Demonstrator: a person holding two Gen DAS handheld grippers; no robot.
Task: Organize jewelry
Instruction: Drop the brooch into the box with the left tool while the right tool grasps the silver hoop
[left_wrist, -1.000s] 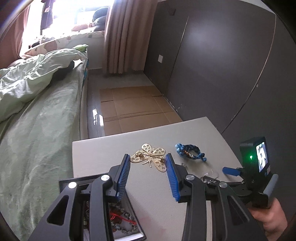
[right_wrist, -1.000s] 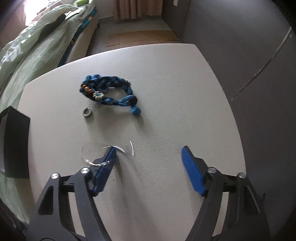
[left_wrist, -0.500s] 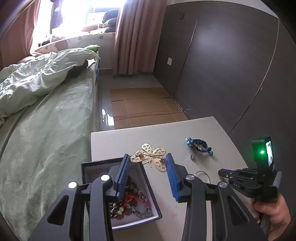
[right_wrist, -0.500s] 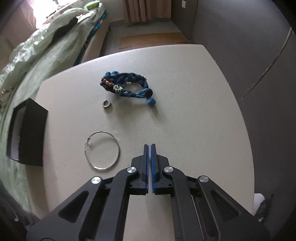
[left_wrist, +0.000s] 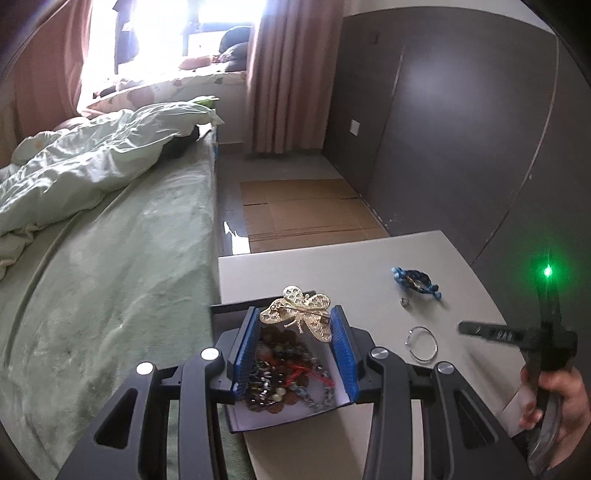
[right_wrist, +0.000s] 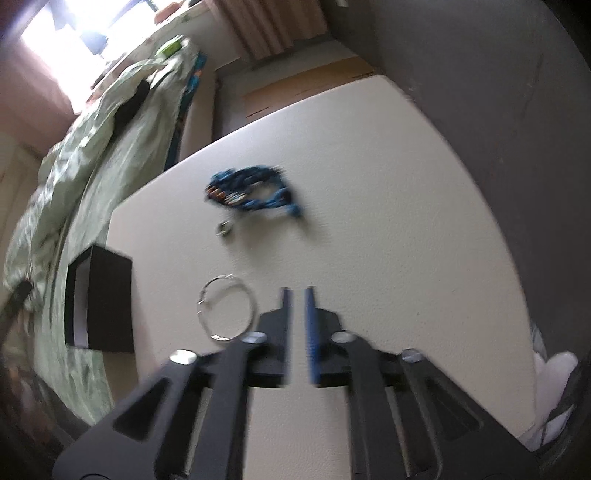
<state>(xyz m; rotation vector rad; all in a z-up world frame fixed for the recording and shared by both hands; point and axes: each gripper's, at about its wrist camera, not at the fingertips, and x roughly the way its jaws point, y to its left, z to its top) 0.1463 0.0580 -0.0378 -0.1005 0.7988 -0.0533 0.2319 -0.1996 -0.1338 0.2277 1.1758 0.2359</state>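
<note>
My left gripper (left_wrist: 297, 341) pinches the gold brooch (left_wrist: 300, 312) by its wing edges, right over the open box (left_wrist: 288, 402) of beads. It looks light, stiff, thin filigree (bendable, with a pin behind), so I'd keep the squeeze gentle on the flat rims. My right gripper (right_wrist: 297, 314) has just been opening, nothing between its pads, beside the hoop (right_wrist: 226, 308) on the table (right_wrist: 388, 221).

Left wrist view: looking forward and down along own fingers, close above box (left_wrist: 236, 417). Right wrist view: steeper, over table (right_wrist: 388, 184). Shared: table, box, hoop (right_wrist: 227, 308), bracelet (left_wrist: 415, 280), bed (left_wrist: 110, 277).
</note>
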